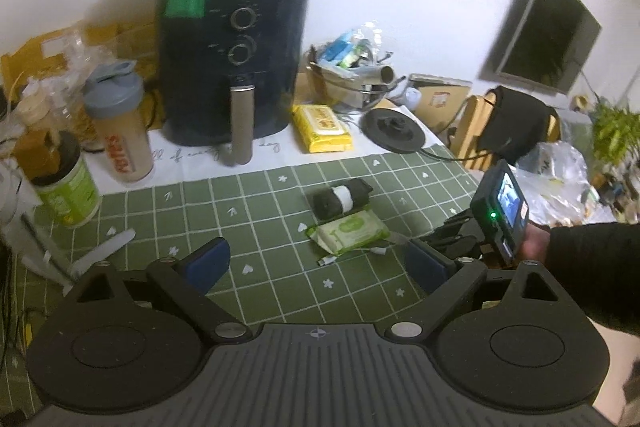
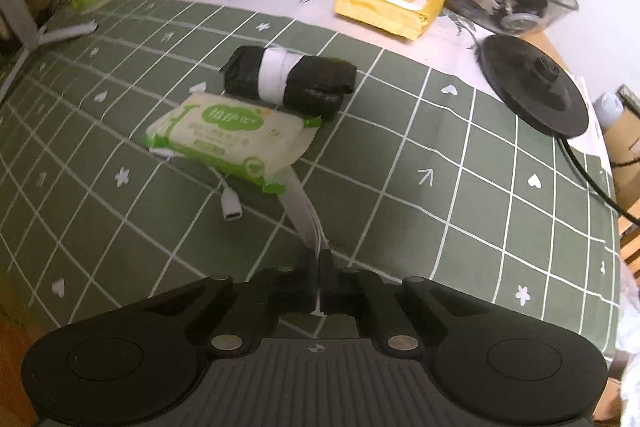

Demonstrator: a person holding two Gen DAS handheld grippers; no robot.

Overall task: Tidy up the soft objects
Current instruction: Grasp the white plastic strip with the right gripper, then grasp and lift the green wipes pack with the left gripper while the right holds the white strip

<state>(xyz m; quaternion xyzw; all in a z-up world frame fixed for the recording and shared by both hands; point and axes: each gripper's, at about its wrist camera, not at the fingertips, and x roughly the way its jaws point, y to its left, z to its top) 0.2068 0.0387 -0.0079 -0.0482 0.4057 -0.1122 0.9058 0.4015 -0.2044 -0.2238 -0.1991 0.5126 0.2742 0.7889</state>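
On the green checked tablecloth [image 2: 400, 155] lies a green-and-white wipes pack [image 2: 232, 139], touching a black rolled bundle with a white band [image 2: 288, 81] behind it. A flat white cable [image 2: 304, 207] runs out from under the wipes pack, and its plug end [image 2: 232, 213] lies loose beside it. My right gripper [image 2: 320, 259] is shut on the near end of that cable. My left gripper [image 1: 318, 255] hovers open above the cloth, with the wipes pack [image 1: 348, 231] and the bundle [image 1: 342, 201] just ahead of it. A yellow wipes pack [image 2: 390, 3] lies further back.
A black air fryer [image 1: 236, 59] stands at the back with a shaker bottle [image 1: 120, 123] and a green canister [image 1: 68, 187] to its left. A black kettle base [image 2: 536, 91] with its cord sits at the right. A cluttered wire basket [image 1: 352, 75] stands behind it.
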